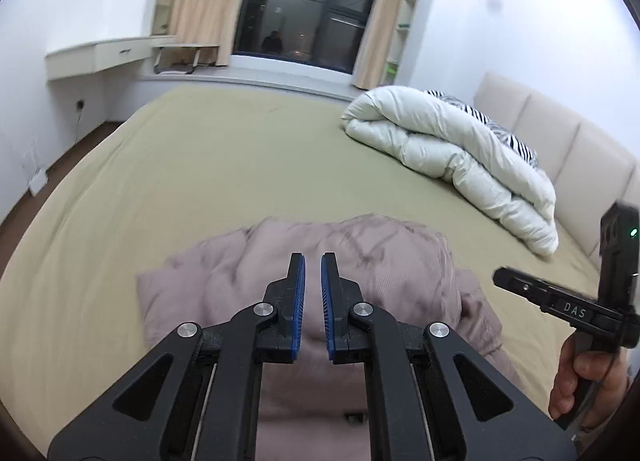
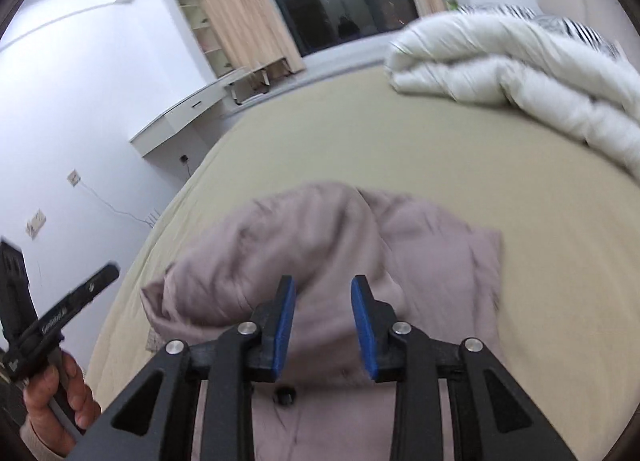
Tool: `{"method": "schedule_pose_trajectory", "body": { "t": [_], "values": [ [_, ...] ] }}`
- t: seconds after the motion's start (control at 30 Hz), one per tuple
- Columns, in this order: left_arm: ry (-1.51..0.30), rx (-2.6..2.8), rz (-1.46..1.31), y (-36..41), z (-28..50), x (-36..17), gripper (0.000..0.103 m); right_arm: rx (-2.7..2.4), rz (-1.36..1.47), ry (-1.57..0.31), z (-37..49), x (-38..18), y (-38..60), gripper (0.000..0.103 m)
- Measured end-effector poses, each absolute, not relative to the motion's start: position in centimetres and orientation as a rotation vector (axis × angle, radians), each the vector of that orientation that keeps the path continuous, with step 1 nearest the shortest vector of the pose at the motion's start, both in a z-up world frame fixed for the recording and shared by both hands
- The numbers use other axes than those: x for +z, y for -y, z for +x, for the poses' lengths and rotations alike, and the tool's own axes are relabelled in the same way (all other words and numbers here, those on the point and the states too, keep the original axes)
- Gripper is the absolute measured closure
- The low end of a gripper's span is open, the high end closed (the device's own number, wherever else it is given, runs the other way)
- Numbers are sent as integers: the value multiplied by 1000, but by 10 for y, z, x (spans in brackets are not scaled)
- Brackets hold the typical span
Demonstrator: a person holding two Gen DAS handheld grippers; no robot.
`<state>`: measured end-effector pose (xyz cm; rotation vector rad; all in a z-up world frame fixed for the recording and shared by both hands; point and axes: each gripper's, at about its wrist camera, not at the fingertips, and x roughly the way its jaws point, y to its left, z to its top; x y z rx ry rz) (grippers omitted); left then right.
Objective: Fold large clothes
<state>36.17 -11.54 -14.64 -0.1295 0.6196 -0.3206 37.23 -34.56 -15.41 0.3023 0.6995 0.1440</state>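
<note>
A large mauve-grey garment [image 1: 352, 261] lies rumpled on the beige bed near the front edge; it also shows in the right wrist view [image 2: 320, 241], with a dark button [image 2: 285, 396] near the bottom. My left gripper [image 1: 313, 265] hangs above the garment with a narrow gap between its blue pads and holds nothing. My right gripper [image 2: 323, 289] hangs above the garment, open and empty. The right gripper's body shows at the right of the left wrist view [image 1: 560, 305]. The left gripper's body shows at the left of the right wrist view [image 2: 60, 309].
A rolled white duvet [image 1: 452, 157] with a zebra-striped pillow [image 1: 500, 129] lies at the bed's right by the padded headboard [image 1: 568, 141]. Beige sheet [image 1: 200, 165] spreads beyond the garment. A window [image 1: 304, 9], curtains and a wall desk [image 1: 96, 57] stand behind.
</note>
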Motion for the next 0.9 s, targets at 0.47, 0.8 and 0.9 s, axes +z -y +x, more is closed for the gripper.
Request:
{"method": "schedule_pose_trajectory", "body": {
  "t": [0.47,0.8,0.9],
  "values": [
    [-934,-298,-124,154,438,-265,96,185,117,-913,450,-246,315,72],
    [-930,-265,-139,121,447,-234,96,280,20,-819,447,-192,252,69],
    [-988,-295,-283,104,452,-260,96,270,-11,-982,463,-259,240,65]
  ]
}}
